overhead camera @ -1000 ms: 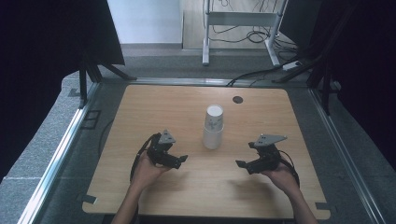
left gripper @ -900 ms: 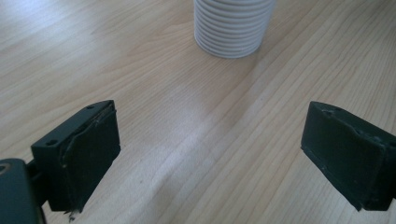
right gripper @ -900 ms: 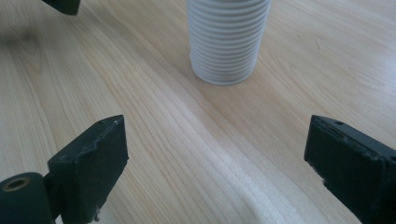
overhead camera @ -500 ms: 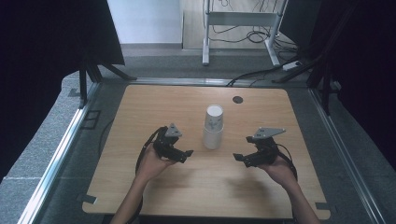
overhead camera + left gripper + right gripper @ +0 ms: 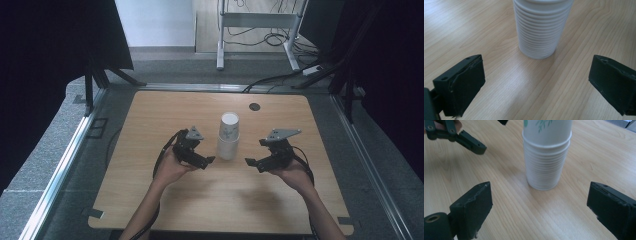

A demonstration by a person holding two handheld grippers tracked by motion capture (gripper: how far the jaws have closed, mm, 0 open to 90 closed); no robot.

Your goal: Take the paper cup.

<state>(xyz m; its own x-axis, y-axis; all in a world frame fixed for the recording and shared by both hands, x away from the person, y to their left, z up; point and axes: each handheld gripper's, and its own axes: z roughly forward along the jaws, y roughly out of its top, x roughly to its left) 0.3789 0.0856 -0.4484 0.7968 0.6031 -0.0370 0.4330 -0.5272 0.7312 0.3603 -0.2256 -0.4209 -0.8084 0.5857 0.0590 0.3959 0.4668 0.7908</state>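
In the middle of the tabletop (image 5: 150,125) stands a tall stack of paper cups (image 5: 228,136), upside down. The left claw (image 5: 202,157) waits just left of it and the right claw (image 5: 254,163) just right, both wide open and holding nothing. The cups look light, thin and easy to squash. A soft pinch on the top cup's side, above the rims, seems best.

A light wooden table (image 5: 150,115) with rounded corners. A stack of upside-down white paper cups (image 5: 228,136) stands near its middle. A small dark round disc (image 5: 255,106) sits toward the far edge.
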